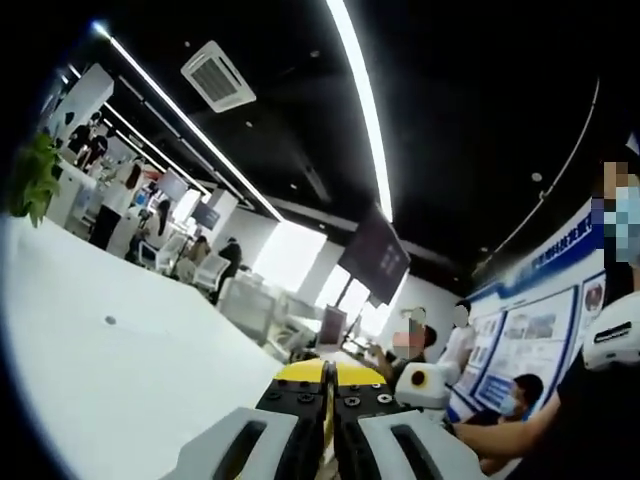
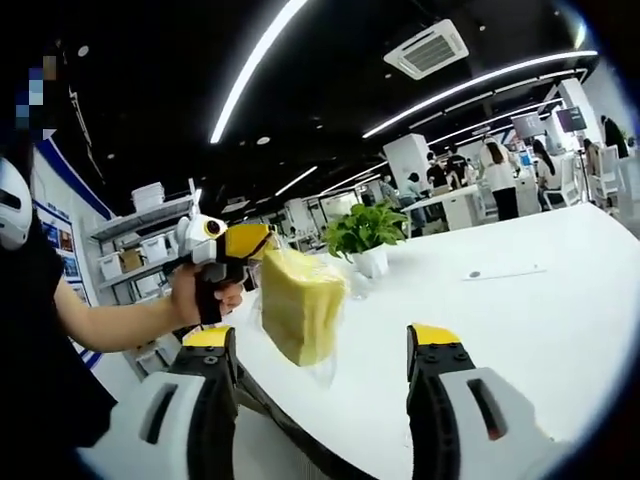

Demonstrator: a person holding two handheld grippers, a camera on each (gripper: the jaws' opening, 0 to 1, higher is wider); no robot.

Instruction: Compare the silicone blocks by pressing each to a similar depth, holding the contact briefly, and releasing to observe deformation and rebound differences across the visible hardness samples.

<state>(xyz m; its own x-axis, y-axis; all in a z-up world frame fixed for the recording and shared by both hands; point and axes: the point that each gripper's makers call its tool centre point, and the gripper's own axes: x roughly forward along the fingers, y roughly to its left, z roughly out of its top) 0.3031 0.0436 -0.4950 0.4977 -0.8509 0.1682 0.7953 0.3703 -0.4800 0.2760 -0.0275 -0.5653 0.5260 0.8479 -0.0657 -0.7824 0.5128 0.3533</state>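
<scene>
Our left gripper [image 2: 262,252] clamps the bagged yellow block [image 2: 300,305] above the white table [image 2: 520,320]. Our right gripper's [image 2: 322,352] jaws stand wide apart. We read no labels.

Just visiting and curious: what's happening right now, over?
Left gripper shut on yellow block, held up above white table. Right gripper open, empty, facing the block. Potted plant behind, nothing between.

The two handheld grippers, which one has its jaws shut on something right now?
The left gripper: the right gripper view shows it pinching the yellow bagged block, while the right gripper has jaws spread apart, holding nothing.
</scene>
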